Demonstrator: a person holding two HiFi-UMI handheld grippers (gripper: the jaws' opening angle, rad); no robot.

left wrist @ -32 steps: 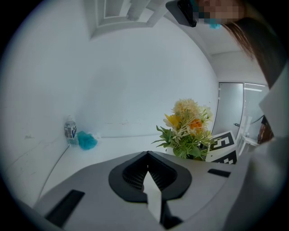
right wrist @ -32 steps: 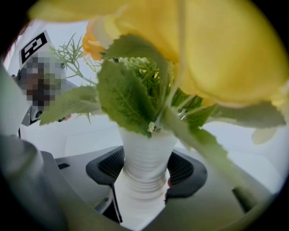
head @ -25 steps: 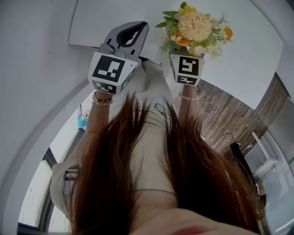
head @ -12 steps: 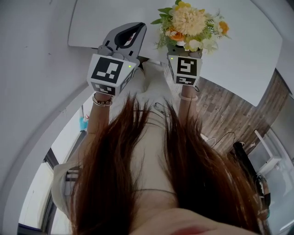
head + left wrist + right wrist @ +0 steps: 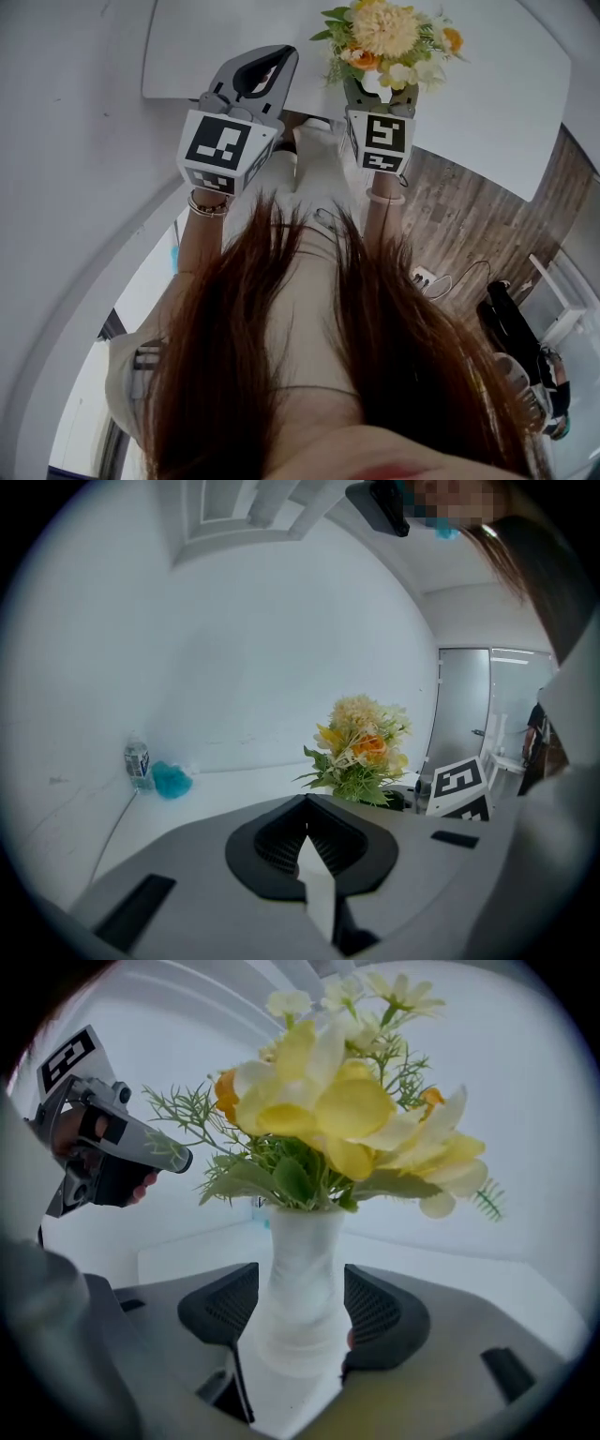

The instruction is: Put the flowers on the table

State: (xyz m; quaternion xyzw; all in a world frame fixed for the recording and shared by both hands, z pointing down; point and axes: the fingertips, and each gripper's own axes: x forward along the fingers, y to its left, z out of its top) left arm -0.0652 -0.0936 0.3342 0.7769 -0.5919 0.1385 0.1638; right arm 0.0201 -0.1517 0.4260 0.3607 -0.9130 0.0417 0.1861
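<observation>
Two grippers reach out over the white desk (image 5: 506,112). The right gripper (image 5: 298,1321) has its jaws clamped on the lower body of an upright white vase (image 5: 298,1279), and the yellow and orange flowers (image 5: 389,37) spread above them. The left gripper (image 5: 307,841), beside it, has its jaws pressed together on nothing.

- My left hand-held gripper (image 5: 306,810) is stretched forward, jaws pressed together with nothing between them.
- My right hand-held gripper (image 5: 298,1309) is clamped on the white vase (image 5: 300,1237), which stands upright.
- My left forearm (image 5: 200,239) and right forearm (image 5: 380,220) reach out side by side, the grippers near each other but apart.
</observation>
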